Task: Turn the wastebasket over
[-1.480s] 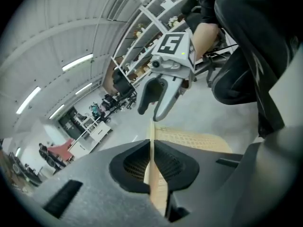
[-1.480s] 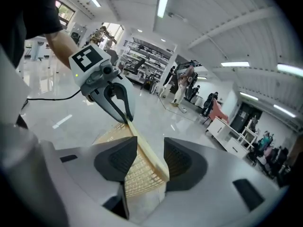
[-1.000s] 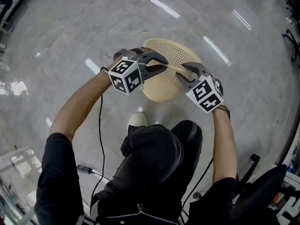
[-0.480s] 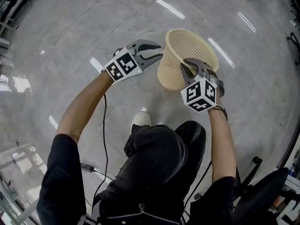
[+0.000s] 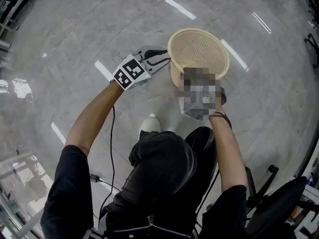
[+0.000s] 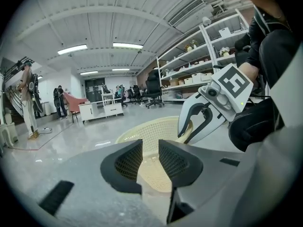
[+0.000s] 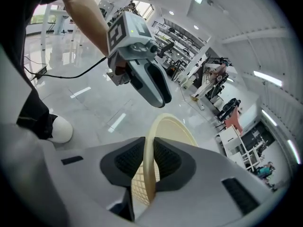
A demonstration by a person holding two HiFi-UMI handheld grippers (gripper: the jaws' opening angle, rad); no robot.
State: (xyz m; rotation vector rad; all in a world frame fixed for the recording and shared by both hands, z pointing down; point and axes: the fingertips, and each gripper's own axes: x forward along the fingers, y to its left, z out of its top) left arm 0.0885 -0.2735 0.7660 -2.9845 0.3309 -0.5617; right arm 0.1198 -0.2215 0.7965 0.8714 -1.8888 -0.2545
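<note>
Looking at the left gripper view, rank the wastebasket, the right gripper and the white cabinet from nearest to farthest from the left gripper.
1. The wastebasket, just ahead of the left gripper, whose jaws have just been opening with nothing gripped between them.
2. The right gripper, at right, its jaws just closed on the rim.
3. The white cabinet, far back at left.

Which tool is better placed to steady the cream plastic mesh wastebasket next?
Right, probably. The right tool, its jaws having just closed, grips the cream plastic mesh wastebasket by its near rim. The left tool, jaws just opened, faces the basket's side wall and grips nothing.
</note>
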